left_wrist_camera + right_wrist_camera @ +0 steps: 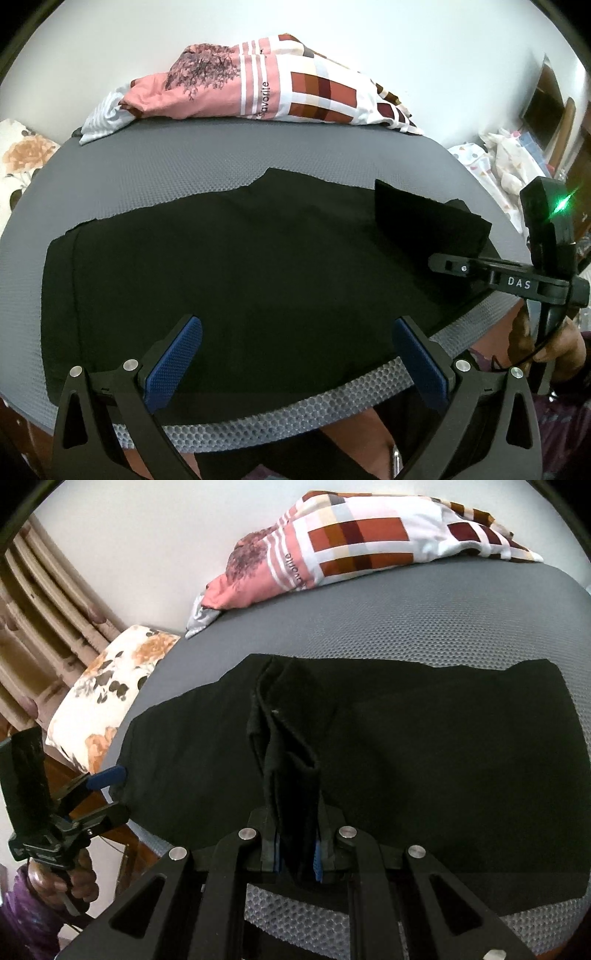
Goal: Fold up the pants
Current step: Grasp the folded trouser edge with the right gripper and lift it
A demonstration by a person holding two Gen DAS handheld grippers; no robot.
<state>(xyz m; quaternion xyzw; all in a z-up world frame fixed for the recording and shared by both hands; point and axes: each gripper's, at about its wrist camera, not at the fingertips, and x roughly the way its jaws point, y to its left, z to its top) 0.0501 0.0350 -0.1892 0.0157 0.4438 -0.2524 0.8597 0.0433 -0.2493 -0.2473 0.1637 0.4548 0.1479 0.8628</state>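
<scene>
While the black fabric pants (240, 266) lie spread flat across the grey honeycomb-textured mat (147, 166) that covers the table, the two grippers stand in quite different states. The left gripper (295, 354) hangs over the near edge of the pants with its blue-padded fingers (177, 362) spread wide, gripping nothing; black cloth shows between them, and whether the pads touch it cannot be told from the left wrist view. In the right wrist view this same gripper (109, 794) appears at the left end of the garment, one blue pad lying just at the cloth's edge. The right gripper (295, 860) has its fingers clenched on a bunched, upright fold of the pants (424, 757), the blue pads (317, 860) pressed against either side of the cloth, which rises from the flat layer in a narrow ridge. Seen from the left wrist, that lifted flap stands at the right end of the garment, just beside the right gripper (448, 266). At the far side of the mat rests a pile of pink, white and brown checked clothes (266, 88), well apart from the pants. Off the left end of the table lies a white cushion with orange flowers (110, 686).
</scene>
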